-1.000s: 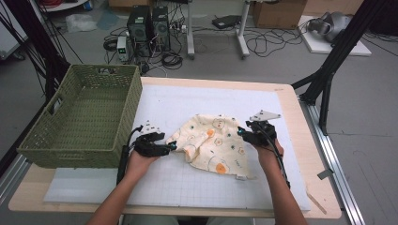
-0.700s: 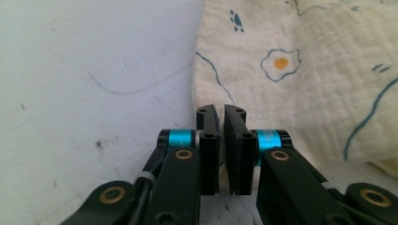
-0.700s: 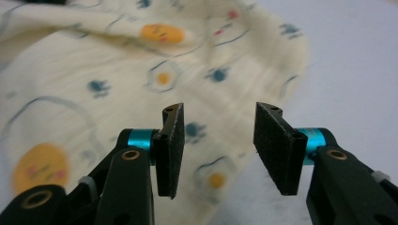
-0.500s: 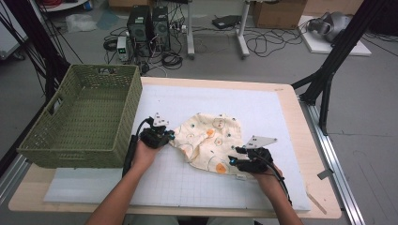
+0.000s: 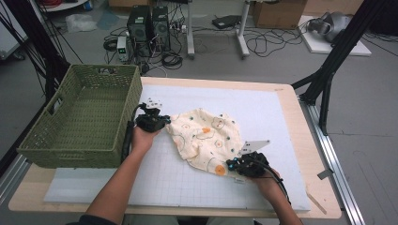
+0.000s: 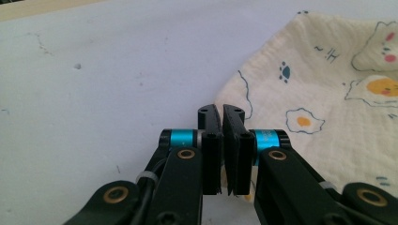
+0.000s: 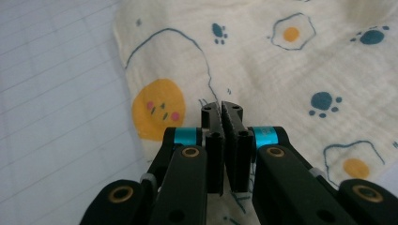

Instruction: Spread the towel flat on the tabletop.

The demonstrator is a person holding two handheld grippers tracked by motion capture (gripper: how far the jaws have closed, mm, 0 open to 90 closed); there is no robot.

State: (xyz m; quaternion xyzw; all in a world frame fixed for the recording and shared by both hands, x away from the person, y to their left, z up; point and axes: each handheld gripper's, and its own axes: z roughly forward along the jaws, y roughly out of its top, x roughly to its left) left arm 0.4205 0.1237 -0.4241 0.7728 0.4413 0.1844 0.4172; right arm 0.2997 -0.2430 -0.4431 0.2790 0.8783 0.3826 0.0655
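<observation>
Olive-green woven plastic basket at 9 o'clock on the bench, sitting on the white gridded foam mat; just right of its near corner, the left gripper, held by the person's left hand; in the left gripper view its jaws are closed, pads together at the 9 o'clock edge of the cream muslin cloth printed with fried eggs, paw marks and bear faces; a bit of cloth hem shows under the pads, so it is pinching that edge; cloth lies rumpled at mid-bench, slightly raised at centre, spreading from the left gripper toward 5 o'clock; right gripper at the cloth's 5 o'clock corner, beside an orange round print; its jaws have just been closing, now clamped with cloth fabric caught between them in the right gripper view; grey three-cornered plate on top of it; right hand behind it near the bench's front edge.
</observation>
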